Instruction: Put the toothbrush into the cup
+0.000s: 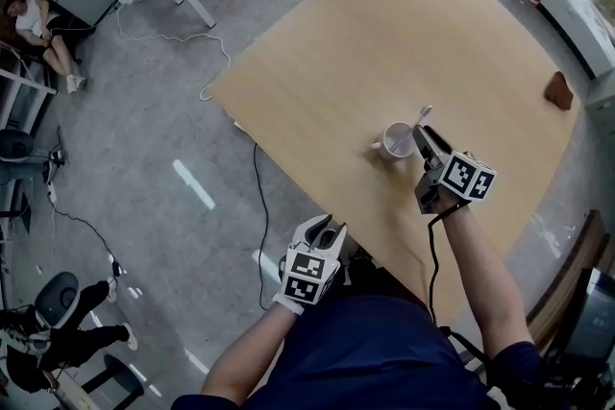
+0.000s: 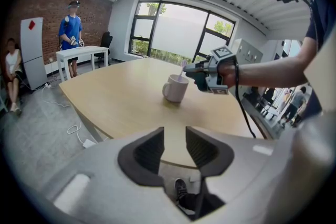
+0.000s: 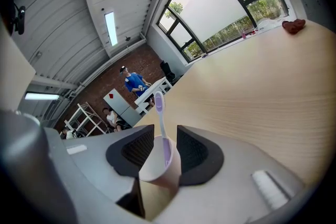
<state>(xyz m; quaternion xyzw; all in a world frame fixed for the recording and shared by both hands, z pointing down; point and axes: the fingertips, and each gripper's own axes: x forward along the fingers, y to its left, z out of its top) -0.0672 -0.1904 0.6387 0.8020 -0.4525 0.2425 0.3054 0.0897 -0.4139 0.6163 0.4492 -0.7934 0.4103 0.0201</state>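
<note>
- Lilac plastic toothbrush (image 3: 160,113) stands in the white ceramic handled cup (image 3: 157,165), head up, leaning on the rim. It is the same in the head view: toothbrush (image 1: 424,115) pokes out of the cup (image 1: 396,141).
- Cup sits upright on the light wood counter (image 1: 404,24), toward my side and well in from the edges.
- My right claw (image 3: 165,135) is parted, roughly a cup-width. The handle runs up the gap and the pads are clear of it on both sides, so it grips nothing.
- In the head view the right claw (image 1: 423,137) is just beside the cup's rim. I can't tell if it touches.
- My left claw (image 2: 174,136) is parted a moderate gap and empty. Only the counter edge and floor show between the pads.
- The left claw (image 1: 327,228) hangs off the counter's near edge, close to my body and well apart from the cup.
- My read: the drop is done and this is the release/retreat step.
- Next move: back the right claw off along its own axis and up, keeping the gap as is so neither pad drags the handle or nudges the cup.
- Risk: the brush leans loosely, so a clip on the way out could tip it or the cup.
</note>
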